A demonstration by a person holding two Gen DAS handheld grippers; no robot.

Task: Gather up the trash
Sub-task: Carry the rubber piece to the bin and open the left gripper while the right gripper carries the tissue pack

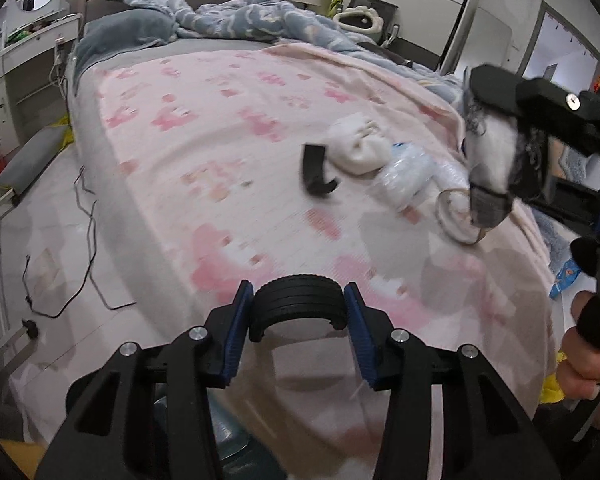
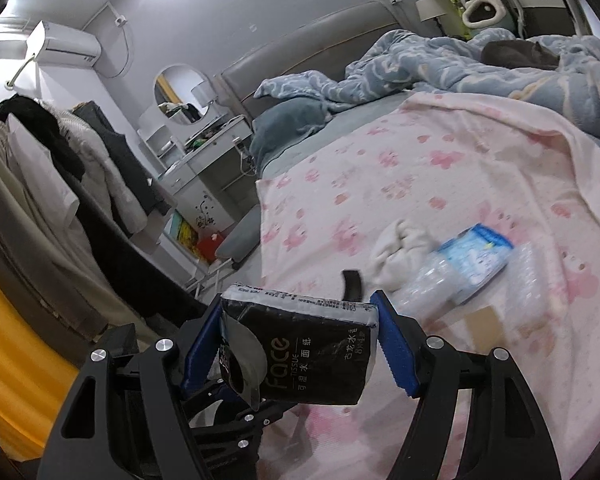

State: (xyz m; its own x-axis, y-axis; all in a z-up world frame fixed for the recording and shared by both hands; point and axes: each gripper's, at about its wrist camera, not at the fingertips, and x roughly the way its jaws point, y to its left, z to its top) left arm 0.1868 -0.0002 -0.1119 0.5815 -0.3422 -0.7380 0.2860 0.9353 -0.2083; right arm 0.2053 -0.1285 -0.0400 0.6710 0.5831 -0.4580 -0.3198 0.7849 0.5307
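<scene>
My left gripper (image 1: 298,294) is shut on a black ribbed C-shaped plastic piece (image 1: 297,308) over the near edge of the bed. My right gripper (image 2: 297,304) is shut on a black pack of face tissues (image 2: 308,356); the left wrist view shows this pack (image 1: 494,160) at the right, above the bed. On the pink blanket (image 1: 227,152) lie a second black curved piece (image 1: 315,172), a crumpled white cloth or tissue (image 1: 360,146), a crushed clear bottle with a blue label (image 2: 468,262) and a clear round lid (image 1: 458,216).
A blue duvet (image 1: 243,16) is bunched at the head of the bed, with a grey cat (image 2: 520,54) lying on it. Cables (image 1: 79,248) trail over the floor left of the bed. Clothes (image 2: 59,160) hang at the left. A hand (image 1: 588,364) grips the right tool.
</scene>
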